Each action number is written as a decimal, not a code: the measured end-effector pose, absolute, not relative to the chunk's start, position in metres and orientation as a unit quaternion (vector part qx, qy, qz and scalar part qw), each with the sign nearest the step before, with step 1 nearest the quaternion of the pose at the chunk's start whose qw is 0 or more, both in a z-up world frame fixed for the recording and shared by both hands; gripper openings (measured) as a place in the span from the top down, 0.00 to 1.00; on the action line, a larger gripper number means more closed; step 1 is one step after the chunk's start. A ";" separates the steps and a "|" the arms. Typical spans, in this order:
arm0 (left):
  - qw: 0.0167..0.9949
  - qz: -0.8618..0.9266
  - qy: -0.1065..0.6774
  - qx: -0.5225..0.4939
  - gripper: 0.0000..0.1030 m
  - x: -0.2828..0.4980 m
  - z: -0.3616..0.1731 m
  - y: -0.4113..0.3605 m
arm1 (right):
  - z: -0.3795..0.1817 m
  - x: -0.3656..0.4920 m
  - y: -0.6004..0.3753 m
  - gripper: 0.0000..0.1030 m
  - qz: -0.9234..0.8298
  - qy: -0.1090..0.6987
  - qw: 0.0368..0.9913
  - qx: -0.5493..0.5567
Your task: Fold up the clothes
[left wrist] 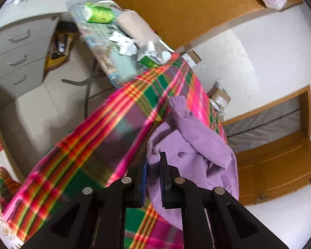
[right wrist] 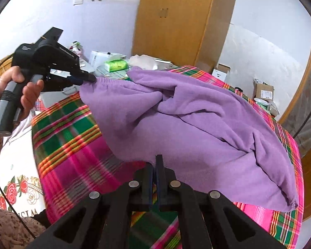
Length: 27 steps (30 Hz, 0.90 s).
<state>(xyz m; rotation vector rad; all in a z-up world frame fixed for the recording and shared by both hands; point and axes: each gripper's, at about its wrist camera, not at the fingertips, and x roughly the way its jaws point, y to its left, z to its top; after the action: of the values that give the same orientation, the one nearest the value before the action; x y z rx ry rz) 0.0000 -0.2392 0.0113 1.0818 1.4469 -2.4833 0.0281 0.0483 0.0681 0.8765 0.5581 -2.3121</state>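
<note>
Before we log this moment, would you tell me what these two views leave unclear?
- Left wrist view: the purple garment is bunched, so its type is unclear.
- Right wrist view: the right gripper looks closed; whether it pinches any cloth is unclear.
- Both views: the plaid cloth is motion-blurred.
- Print on the boxes is too small.

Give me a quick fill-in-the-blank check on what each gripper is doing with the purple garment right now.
1. The left gripper is shut on the garment's ____ edge.
2. The purple garment lies on a ____ blanket.
3. The right gripper has its fingers nearly together and holds ____.
4. Behind the garment, a ____ tissue pack sits on the table.

Missing words: elastic; plaid; nothing; green
</note>
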 end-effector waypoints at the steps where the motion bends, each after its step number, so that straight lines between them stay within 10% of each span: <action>1: 0.037 -0.809 0.470 0.351 0.90 0.004 0.011 -0.240 | 0.067 0.033 0.047 0.98 -0.869 0.210 0.303 0.330; 27: 0.093 -0.812 0.450 0.360 0.90 0.036 0.001 -0.241 | 0.027 0.028 0.047 0.97 -0.845 0.178 0.338 0.374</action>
<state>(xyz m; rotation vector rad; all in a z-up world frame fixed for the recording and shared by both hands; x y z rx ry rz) 0.0362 -0.2414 0.0007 1.0673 1.3360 -2.4112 0.0280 0.0469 0.0269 0.9746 0.4630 -2.2023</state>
